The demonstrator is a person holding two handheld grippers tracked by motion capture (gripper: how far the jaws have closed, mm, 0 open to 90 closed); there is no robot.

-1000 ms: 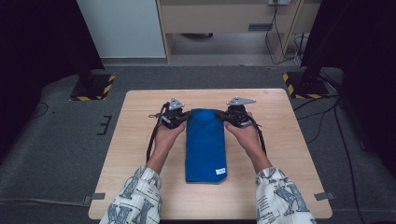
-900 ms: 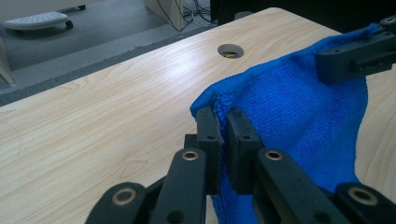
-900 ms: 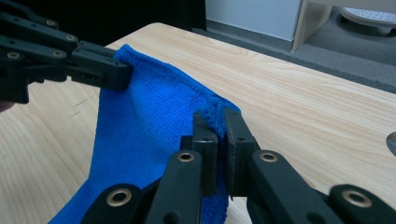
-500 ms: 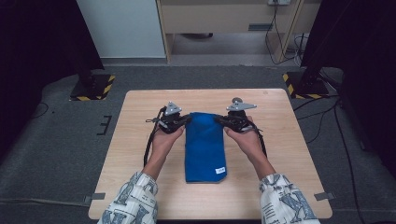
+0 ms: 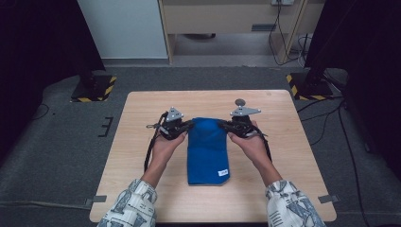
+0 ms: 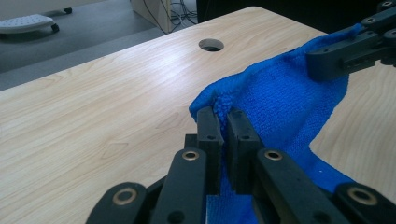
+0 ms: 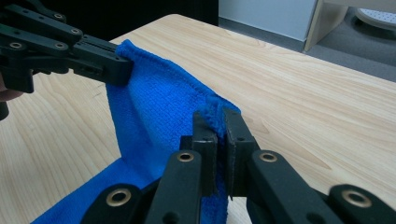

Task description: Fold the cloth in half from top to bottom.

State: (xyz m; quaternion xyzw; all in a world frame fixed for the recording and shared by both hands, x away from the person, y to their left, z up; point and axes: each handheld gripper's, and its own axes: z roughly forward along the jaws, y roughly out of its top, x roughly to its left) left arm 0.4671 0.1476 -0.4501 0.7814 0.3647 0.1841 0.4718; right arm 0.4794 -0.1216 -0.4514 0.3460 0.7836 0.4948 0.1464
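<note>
You are pinching the blue towel [image 5: 207,150] by its far corners, left gripper [image 6: 223,122] and right gripper [image 7: 218,122] each clamping one, lifting that edge.

The blue towel's [image 6: 285,107] near end is cut off by the lower edge.

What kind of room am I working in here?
Probably a lab or test room, not a home: a bare wooden table on grey carpet, hazard-striped stand bases, and loose cables across the floor. Both claws grip a blue towel.
</note>
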